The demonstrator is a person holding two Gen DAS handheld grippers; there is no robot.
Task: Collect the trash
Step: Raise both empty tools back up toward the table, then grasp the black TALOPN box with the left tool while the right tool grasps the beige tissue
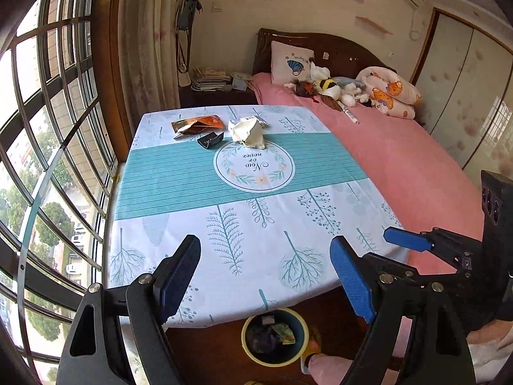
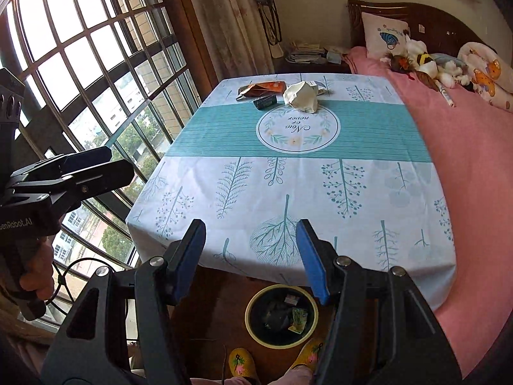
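Three pieces of trash lie at the far side of the table: an orange foil wrapper (image 1: 198,124) (image 2: 263,88), a small dark box (image 1: 210,140) (image 2: 265,101) and a crumpled white paper (image 1: 247,131) (image 2: 301,97). A bin (image 1: 275,335) (image 2: 281,315) with a yellow rim stands on the floor below the table's near edge and holds some trash. My left gripper (image 1: 267,276) is open and empty above the near edge. My right gripper (image 2: 250,258) is open and empty above the near edge and the bin. Both are far from the trash.
The table (image 1: 224,231) (image 2: 320,192) has a teal and white leaf-print cloth. A pink bed (image 1: 400,166) (image 2: 474,160) with soft toys adjoins it on the right. A barred window (image 1: 48,128) (image 2: 80,64) is on the left. My feet in yellow slippers (image 2: 242,364) stand by the bin.
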